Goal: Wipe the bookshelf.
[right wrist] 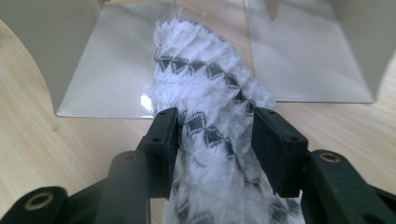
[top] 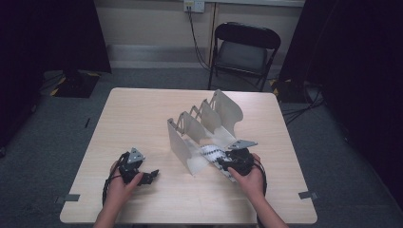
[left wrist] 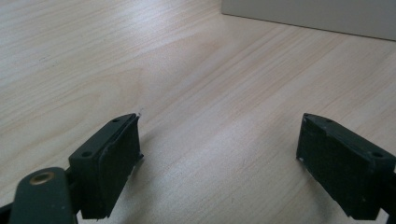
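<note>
The white patterned cloth (right wrist: 210, 121) is clamped between the jaws of the right gripper (right wrist: 215, 135) and is held at the mouth of the front slot of the metal rack (top: 202, 128), so that it can be fed in lengthwise. The left gripper (left wrist: 219, 154) is rested on the table (left wrist: 93, 56) with jaws spread wide and empty, clear of the rack.

I am working in a bare recording lab or studio. My pale square wooden bench (top: 142, 118) stands on grey carpet, black curtains (top: 361, 71) hang to either side of it, and beyond it a black folding metal chair (top: 243, 50) faces a plain wall with a socket (top: 194, 5).
</note>
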`<action>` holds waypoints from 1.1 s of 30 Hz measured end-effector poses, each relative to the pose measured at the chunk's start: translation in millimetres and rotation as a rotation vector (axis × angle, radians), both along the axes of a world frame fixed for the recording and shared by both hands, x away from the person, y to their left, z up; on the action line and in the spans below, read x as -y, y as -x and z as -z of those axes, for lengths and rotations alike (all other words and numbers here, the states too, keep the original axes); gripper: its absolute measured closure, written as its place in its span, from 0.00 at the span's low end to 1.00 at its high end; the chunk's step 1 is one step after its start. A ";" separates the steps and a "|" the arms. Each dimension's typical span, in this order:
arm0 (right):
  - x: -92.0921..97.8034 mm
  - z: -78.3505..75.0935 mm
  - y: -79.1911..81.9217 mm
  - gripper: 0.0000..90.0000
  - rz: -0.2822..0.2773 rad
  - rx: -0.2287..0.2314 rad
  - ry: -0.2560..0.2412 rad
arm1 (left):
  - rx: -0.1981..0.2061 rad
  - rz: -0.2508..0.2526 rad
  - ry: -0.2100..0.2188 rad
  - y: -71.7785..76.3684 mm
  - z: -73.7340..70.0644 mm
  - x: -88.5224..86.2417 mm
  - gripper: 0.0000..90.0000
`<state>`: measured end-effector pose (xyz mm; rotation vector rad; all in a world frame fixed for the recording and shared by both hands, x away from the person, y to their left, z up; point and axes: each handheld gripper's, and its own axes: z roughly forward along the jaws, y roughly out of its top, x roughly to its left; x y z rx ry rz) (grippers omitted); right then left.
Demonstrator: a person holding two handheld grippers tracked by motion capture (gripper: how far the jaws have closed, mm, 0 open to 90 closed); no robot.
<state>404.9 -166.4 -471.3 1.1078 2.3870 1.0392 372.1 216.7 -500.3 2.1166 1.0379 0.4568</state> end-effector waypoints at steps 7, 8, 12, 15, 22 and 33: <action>-4.9 7.2 -3.3 0.84 0.006 -0.037 0.042 | 0.000 0.000 0.000 0.0 0.0 0.0 0.15; -2.7 5.2 -5.1 0.85 0.016 -0.054 0.023 | 0.000 0.000 0.000 0.0 0.0 0.0 0.15; 6.3 -13.9 -10.3 0.86 0.054 -0.041 -0.034 | 0.000 0.000 0.000 -0.1 0.0 0.0 0.15; 9.1 -36.0 -15.1 0.86 0.069 -0.002 -0.055 | 0.000 0.000 0.000 -0.1 0.0 -0.1 0.15; -3.7 -84.6 -28.3 0.86 0.067 0.083 -0.093 | -0.001 0.000 0.000 -0.1 0.0 0.0 0.15; -37.9 -93.8 -31.1 0.86 -0.028 0.096 -0.095 | -0.001 0.001 0.000 0.0 0.0 -0.1 0.15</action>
